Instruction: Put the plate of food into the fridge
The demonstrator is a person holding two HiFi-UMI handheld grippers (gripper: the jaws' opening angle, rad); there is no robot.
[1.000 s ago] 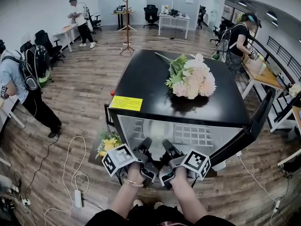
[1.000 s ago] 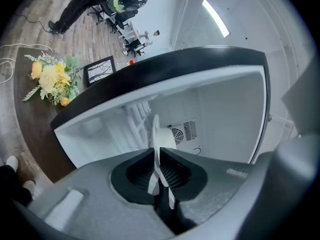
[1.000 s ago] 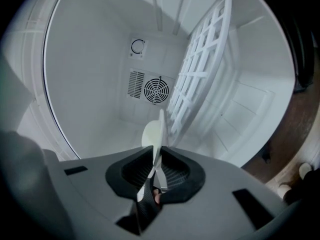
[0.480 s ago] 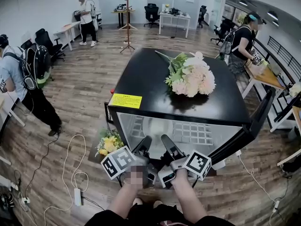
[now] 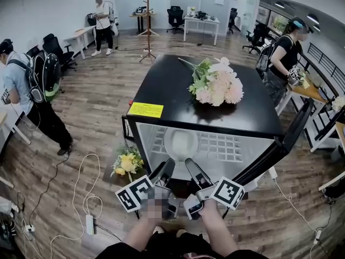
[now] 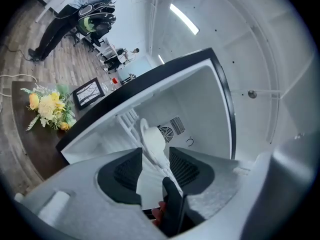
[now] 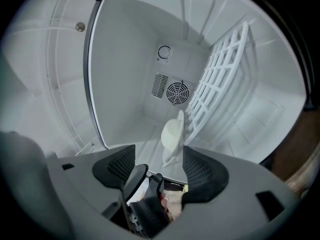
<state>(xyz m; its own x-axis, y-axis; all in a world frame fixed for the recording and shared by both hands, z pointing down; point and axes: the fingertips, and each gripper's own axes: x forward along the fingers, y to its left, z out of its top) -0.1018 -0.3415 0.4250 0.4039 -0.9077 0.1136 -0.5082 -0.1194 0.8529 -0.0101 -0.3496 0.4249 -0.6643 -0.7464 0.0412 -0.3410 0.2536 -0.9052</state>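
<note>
A white plate (image 5: 180, 143) lies on the white wire shelf (image 5: 218, 147) inside the black-topped fridge (image 5: 178, 99). The left gripper view shows this plate (image 6: 152, 139) beyond the jaws, and so does the right gripper view (image 7: 173, 133). My left gripper (image 5: 163, 171) and right gripper (image 5: 194, 171) hover side by side just outside the fridge's open front. Both are open, their jaws have just been opening, and nothing sits between the pads. In their own views the left gripper (image 6: 156, 169) and right gripper (image 7: 157, 170) point into the white interior.
The fridge door (image 5: 294, 134) stands swung open to the right. A pink-and-white bouquet (image 5: 215, 85) rests on the fridge top, with yellow flowers (image 5: 126, 163) on the floor at left. White cables (image 5: 86, 198) trail over the wooden floor. People stand at desks around the room.
Both grippers' jaws have spread apart. Both hands have drawn back a little from the fridge opening and risen slightly. The plate stays on the shelf.
</note>
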